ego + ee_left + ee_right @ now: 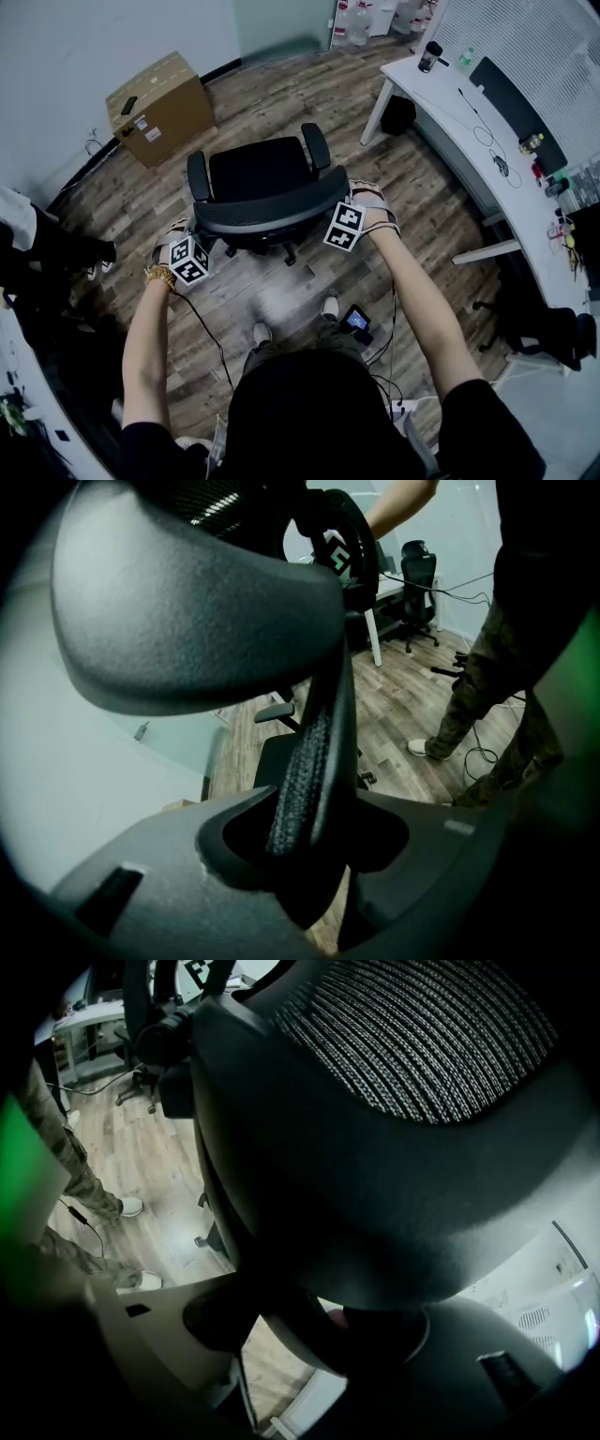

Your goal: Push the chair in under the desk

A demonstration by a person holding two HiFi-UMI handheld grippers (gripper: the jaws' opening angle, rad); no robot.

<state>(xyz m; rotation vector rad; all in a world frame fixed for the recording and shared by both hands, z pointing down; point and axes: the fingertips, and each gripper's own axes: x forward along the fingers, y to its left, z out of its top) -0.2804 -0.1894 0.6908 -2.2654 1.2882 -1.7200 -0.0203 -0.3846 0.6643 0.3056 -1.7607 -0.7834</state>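
Observation:
A black office chair [258,173] stands on the wood floor, left of the white desk [441,103] and apart from it, its seat facing away from me. My left gripper [193,236] is shut on the left end of the mesh backrest's top rim [267,214], and my right gripper [350,204] on the right end. In the left gripper view the backrest's edge [314,742] runs down into the left gripper [309,847], pinched between its jaws. The right gripper view shows the mesh backrest [412,1044] overhead, its frame wedged in the right gripper [291,1327].
A cardboard box [159,108] sits against the far wall at the left. A black bin [398,114] stands beside the desk's leg [375,112]. Another dark chair [544,333] is at the right. Cables and a small device [356,321] lie by my feet [262,333].

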